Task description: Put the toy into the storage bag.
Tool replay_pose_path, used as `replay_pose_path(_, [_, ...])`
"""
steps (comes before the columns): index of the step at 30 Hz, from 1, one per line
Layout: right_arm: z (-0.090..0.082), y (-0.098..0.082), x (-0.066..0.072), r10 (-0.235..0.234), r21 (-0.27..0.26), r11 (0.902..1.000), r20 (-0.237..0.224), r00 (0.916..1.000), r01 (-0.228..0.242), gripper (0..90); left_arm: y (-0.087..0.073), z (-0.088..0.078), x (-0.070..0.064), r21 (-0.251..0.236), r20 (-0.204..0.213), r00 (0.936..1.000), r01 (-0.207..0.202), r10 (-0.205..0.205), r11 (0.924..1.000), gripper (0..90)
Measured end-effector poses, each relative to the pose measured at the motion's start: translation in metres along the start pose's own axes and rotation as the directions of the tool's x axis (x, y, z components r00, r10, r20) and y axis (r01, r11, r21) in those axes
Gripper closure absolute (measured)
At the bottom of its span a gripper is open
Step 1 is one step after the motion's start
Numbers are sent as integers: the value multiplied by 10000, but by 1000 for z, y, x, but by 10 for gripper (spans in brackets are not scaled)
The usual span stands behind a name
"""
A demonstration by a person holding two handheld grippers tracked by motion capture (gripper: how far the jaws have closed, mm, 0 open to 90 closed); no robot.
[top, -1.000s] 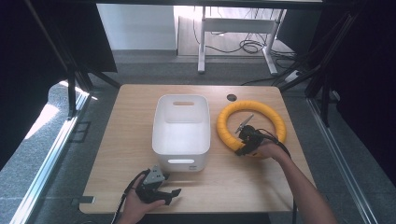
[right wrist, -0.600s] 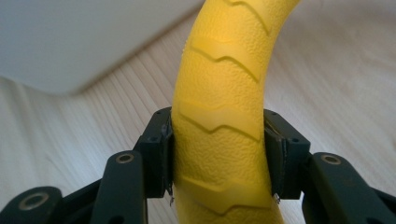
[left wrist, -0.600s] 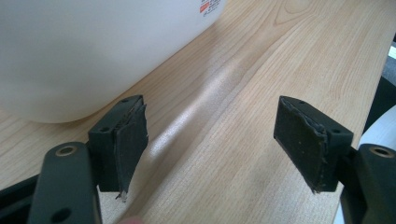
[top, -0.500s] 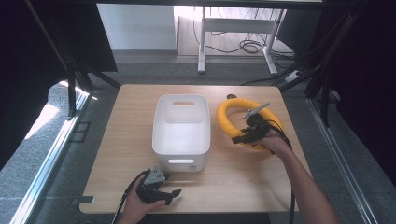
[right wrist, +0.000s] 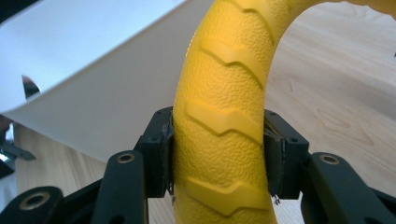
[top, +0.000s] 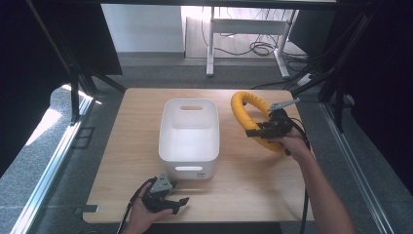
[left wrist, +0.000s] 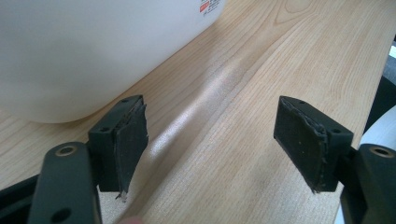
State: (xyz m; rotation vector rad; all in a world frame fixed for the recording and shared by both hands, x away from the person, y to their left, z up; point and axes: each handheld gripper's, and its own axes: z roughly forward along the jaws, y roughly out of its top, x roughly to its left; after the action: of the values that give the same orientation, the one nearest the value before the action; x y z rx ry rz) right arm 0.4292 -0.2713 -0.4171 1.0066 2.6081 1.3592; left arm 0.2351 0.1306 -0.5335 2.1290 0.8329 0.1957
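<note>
While the right gripper jaws are clamping the yellow ring, its textured, firm-looking tube is giving good purchase mid-arc.

White bin on a wooden counter, office clutter behind

A white plastic bin stands empty near the middle of the pale wooden counter, its long side running from six to twelve o'clock, with a handle slot in the far wall and another in the near wall. A small dark round hole sits at the counter's far edge, toward one o'clock. Beyond it, at twelve o'clock, white desk legs stand on a grey floor amid tangled cables.
</note>
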Motion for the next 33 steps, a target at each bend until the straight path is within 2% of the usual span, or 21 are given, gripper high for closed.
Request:
replay_pose_path(9, [-15,1,2,74,-769,9970,-68,9999,-79,515,0,1,0,22,-1,10000,2,-2,10000,259])
replay_pose_path(24, [-36,6,21,-495,-1873,9813,-237,9985,442,516,0,1,0,57,-5,10000,-38,38,10000,259])
replay_pose_path(33, [-37,4,26,-581,-2028,9779,-295,9979,509,515,0,2,-1,69,-1,10000,-40,40,10000,259])
